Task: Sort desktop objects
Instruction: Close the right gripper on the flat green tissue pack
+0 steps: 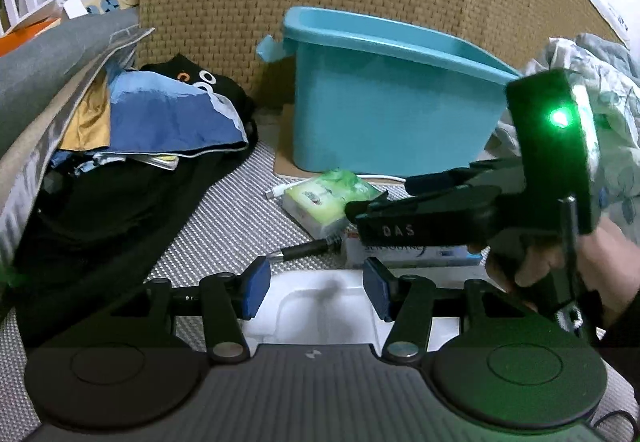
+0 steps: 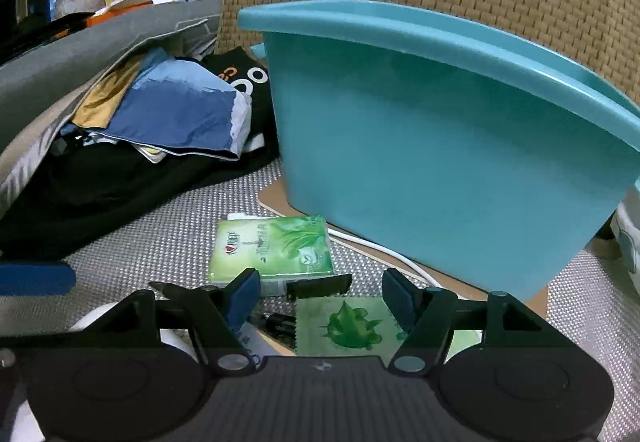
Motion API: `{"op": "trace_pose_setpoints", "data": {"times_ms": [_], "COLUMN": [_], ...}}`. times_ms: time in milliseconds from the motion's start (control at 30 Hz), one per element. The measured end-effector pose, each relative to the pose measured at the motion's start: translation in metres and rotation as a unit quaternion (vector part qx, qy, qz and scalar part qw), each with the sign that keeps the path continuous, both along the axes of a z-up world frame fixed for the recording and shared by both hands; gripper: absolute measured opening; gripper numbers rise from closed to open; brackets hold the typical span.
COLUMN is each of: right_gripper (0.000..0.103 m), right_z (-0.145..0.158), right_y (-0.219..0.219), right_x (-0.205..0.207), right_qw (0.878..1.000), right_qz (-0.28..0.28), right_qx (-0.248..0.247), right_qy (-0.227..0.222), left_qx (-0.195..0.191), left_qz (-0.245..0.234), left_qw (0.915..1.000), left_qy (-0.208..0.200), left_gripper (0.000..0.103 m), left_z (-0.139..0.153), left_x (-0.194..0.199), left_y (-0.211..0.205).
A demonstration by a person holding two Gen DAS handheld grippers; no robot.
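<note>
The step in hand looks like a pick-up on the right side. The right tool (image 2: 318, 302) hangs with its jaws apart over a flat green packet (image 2: 348, 326) printed with a leaf design; nothing is pinched between the pads yet. Just beyond it a green tissue pack (image 2: 274, 250) lies flat on the grey woven mat (image 2: 160, 242), with a dark pen-like item (image 2: 318, 284) between the two. The teal plastic bin (image 2: 440, 142) stands right behind, on a brown board, a white cable (image 2: 384, 250) running along its base — the likely place for the sorted things.

The left tool (image 1: 316, 292) is also apart and empty, poised above a white moulded tray (image 1: 320, 306). From that view a black pen (image 1: 308, 249) and a white-and-blue box (image 1: 412, 256) lie near the tissue pack, partly under the right tool.

The next move probably calls for lowering the right tool until the pads straddle the thin packet's edges, then closing — a flat item may slip or need tilting first.
</note>
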State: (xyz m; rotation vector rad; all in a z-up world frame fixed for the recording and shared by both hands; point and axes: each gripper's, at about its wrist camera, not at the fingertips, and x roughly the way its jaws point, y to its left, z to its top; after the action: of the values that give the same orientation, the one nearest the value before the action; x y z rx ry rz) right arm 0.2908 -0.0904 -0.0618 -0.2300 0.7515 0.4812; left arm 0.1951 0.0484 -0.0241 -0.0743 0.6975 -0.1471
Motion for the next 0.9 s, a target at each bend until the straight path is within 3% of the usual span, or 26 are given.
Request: {"op": "trace_pose_setpoints", "data": {"times_ms": [67,367,700,900], "right_gripper": [0.071,0.07,0.045,0.044], "right_z": [-0.002,-0.006,-0.013,-0.012], "right_y": [0.0,0.003,0.007,0.006], "right_x": [0.003,0.007,0.012,0.012], "right_qw": [1.0,0.999,0.999,0.999], "right_qz": [-0.001,0.029,0.047,0.044], "right_qx": [0.0,-0.017,-0.019,-0.018], "right_qy": [0.005,0.001,0.019,0.021], "left_qx": [0.001,0.004,-0.011,-0.015], "left_qz": [-0.002,-0.008,-0.007,-0.005], "left_qw": [1.0,1.0,0.9999,0.9999], "left_qy": [-0.001,0.001,0.005,0.005], "left_gripper": [0.06,0.06,0.064,0.064], "left_z": [0.0,-0.001,0.0,0.0], "left_x": [-0.001,-0.001,0.0,-0.001], "left_y": [-0.001,-0.005,-0.003,-0.002]}}
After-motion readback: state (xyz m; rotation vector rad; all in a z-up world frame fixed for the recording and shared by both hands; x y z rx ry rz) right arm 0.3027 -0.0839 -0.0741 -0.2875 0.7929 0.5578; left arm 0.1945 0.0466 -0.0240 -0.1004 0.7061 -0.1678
